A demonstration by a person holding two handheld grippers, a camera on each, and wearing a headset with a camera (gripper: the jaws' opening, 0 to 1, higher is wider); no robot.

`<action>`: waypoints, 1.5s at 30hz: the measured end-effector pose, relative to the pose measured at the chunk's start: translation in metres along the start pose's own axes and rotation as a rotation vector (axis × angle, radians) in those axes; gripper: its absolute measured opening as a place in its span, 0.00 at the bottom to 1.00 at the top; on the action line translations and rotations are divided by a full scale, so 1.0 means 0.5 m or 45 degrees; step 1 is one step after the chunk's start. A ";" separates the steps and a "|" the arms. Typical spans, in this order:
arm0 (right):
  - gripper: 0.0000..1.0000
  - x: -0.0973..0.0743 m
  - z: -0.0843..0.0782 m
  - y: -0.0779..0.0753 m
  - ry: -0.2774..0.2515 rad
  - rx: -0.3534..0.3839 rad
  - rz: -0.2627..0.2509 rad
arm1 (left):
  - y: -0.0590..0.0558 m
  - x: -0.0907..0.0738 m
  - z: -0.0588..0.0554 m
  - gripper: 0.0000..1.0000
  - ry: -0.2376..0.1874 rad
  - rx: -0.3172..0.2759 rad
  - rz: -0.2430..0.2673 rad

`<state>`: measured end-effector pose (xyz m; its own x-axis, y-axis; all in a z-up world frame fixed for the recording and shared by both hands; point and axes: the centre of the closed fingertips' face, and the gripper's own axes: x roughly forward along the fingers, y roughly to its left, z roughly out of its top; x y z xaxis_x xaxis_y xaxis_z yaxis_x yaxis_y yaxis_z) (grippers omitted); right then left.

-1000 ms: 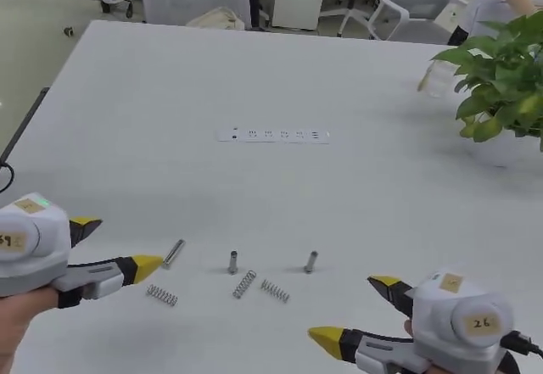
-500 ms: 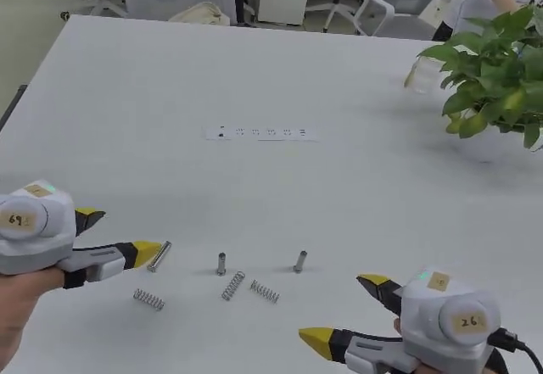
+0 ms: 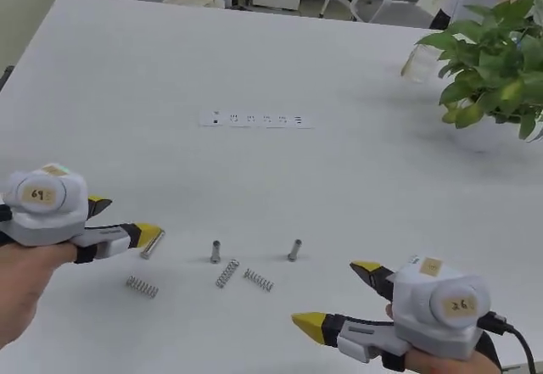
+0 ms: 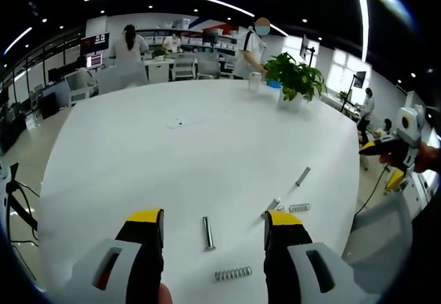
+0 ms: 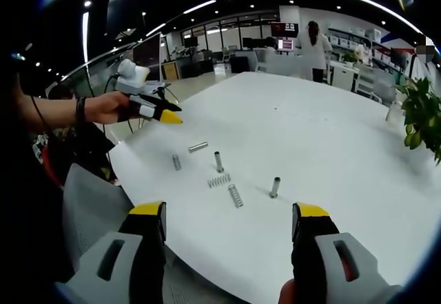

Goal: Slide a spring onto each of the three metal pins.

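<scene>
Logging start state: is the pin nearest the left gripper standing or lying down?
Lying down: the pin rests on its side by the left gripper, while the middle pin and right pin stand upright.

Potted plant (image 3: 492,69), power strip (image 3: 254,120), white table (image 3: 339,187)

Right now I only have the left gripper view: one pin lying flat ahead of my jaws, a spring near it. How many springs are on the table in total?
Observer: Three, all loose on the table: the left spring, the middle spring and the right spring.
Operator: Are the other two pins standing?
Observer: Yes. In the head view the middle pin and the right pin both stand upright, with no spring on either.
Operator: Is the right gripper free?
Observer: The right gripper has its jaws open with nothing between them.
</scene>
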<state>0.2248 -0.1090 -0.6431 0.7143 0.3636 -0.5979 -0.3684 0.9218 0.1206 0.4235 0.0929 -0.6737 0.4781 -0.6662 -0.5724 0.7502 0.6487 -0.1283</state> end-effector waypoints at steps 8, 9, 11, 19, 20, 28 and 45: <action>0.73 0.003 -0.005 0.001 0.020 -0.005 0.001 | 0.004 0.037 -0.031 0.52 0.048 -0.038 -0.011; 0.73 0.003 -0.005 0.000 0.022 -0.005 0.001 | 0.005 0.040 -0.033 0.51 0.051 -0.042 -0.011; 0.73 0.004 -0.007 0.000 0.026 -0.005 0.001 | 0.005 0.050 -0.038 0.50 0.060 -0.052 -0.016; 0.73 0.007 -0.006 0.000 0.037 -0.008 0.000 | 0.007 0.085 -0.070 0.44 0.114 -0.055 -0.010; 0.73 0.007 -0.005 0.000 0.037 -0.009 0.000 | 0.007 0.089 -0.073 0.43 0.118 -0.057 -0.011; 0.73 0.008 -0.003 -0.003 0.039 -0.005 -0.004 | 0.020 0.119 -0.093 0.33 0.143 -0.137 0.012; 0.73 0.011 -0.006 -0.009 0.058 -0.002 -0.007 | 0.017 0.167 -0.118 0.16 0.208 -0.165 0.021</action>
<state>0.2283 -0.1115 -0.6492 0.6883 0.3520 -0.6343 -0.3654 0.9236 0.1161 0.4429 0.0644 -0.7707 0.4011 -0.5935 -0.6978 0.6732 0.7076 -0.2149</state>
